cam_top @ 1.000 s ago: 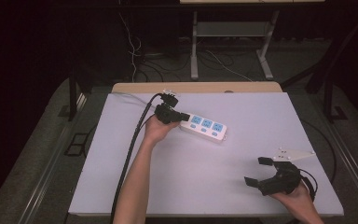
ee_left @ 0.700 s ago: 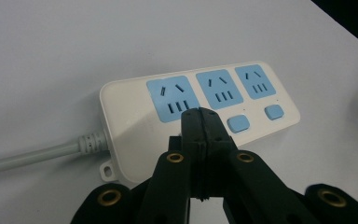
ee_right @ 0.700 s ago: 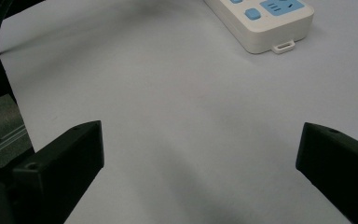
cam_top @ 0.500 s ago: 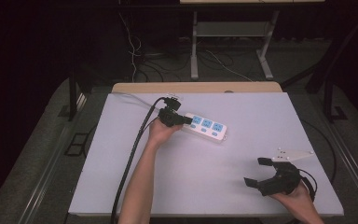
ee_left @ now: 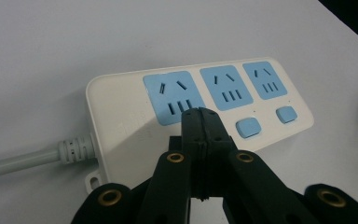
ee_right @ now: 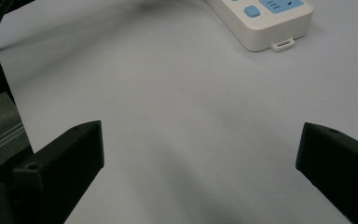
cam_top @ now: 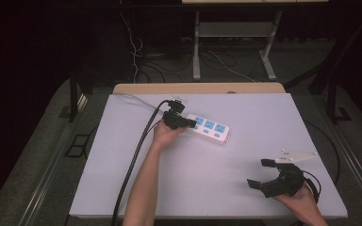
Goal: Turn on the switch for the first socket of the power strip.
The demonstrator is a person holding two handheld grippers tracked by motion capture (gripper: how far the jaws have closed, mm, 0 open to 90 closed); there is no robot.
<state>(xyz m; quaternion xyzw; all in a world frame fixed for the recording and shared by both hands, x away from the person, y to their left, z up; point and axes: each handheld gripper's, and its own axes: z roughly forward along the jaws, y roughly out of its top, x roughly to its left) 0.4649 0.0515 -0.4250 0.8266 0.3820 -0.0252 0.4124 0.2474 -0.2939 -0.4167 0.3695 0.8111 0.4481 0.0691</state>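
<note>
With my left gripper [ee_left: 200, 116] pinched tight and empty over the power strip [ee_left: 121, 107], I should press its first blue button gently. My right gripper [cam_top: 264, 174] waits wide, near right on the surface [cam_top: 207, 188].

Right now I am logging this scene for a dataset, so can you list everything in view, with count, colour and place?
Power strip: one, white with three blue sockets and blue buttons, on the far middle of the table, its white cord leading off toward the far left.
Table: one, pale grey-white top with a wooden strip along the far edge.
Metal stand: one, grey, on the floor beyond the table.
Loose cables: several, on the dark floor behind the table.
Left gripper: one, black, jaws shut, tips over the power strip by the first socket's button spot.
Right gripper: one, black, jaws open, near the table's right front corner.
Forearms: two, entering from the near edge.
</note>
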